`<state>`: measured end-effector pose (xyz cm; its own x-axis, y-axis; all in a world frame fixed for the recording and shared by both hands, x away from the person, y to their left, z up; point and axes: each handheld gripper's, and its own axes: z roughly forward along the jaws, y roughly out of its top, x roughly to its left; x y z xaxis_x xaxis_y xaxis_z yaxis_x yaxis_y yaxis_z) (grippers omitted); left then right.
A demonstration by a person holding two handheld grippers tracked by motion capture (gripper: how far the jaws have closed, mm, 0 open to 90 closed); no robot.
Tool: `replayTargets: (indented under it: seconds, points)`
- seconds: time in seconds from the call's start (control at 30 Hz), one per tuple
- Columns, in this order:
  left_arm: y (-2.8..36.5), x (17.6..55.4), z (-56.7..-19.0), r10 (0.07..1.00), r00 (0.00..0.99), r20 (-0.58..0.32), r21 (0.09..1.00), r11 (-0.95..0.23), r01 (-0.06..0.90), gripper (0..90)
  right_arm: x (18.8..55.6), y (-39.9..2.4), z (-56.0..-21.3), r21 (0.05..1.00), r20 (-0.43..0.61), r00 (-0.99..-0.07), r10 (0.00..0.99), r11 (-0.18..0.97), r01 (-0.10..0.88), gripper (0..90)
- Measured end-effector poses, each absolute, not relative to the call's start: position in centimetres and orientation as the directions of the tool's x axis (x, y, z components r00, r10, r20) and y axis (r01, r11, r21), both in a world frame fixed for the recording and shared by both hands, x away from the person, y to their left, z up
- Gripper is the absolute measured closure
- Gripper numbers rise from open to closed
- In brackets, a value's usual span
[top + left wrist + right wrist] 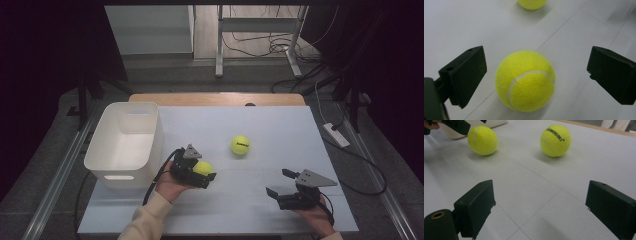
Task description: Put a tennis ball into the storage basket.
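Two yellow tennis balls lie on the white table top (260, 125). The nearer ball (202, 168) (525, 80) sits on the table between the jaws of my left gripper (205, 173) (536, 62), which is open; both jaws stand clear of the ball's sides. The other ball (240, 145) (532, 3) (555, 140), printed "kawasaki", rests alone farther out toward the middle. My right gripper (277, 182) (540, 195) is open over bare table at the front right, with nothing between its jaws. In the right gripper view the nearer ball (482, 140) lies by the left gripper's jaw.
A white plastic bin (125, 142) stands at the left of the table, close beside my left hand. The table's wooden far edge (217, 98) runs behind. Cables and desk legs lie on the floor beyond.
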<state>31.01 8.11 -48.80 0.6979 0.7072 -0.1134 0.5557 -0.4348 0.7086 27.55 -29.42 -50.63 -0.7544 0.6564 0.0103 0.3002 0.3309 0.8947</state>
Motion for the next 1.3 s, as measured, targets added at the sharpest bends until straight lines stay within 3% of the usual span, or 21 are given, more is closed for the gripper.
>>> replayTargets:
  seconds: [0.93, 1.3]
  points:
    - [8.2, 31.9, -51.0, 0.737, 0.665, -0.125, 0.672, -0.430, 0.603, 4.9, 27.6, -29.4, -50.7, 0.895, 0.010, -0.753, 0.658, 0.331, 0.300, 8.5]
    - [8.3, 32.0, -51.5, 0.715, 0.686, -0.137, 0.660, -0.451, 0.601, 25.6, 27.6, -29.4, -50.7, 0.894, 0.008, -0.754, 0.657, 0.332, 0.299, 8.5]
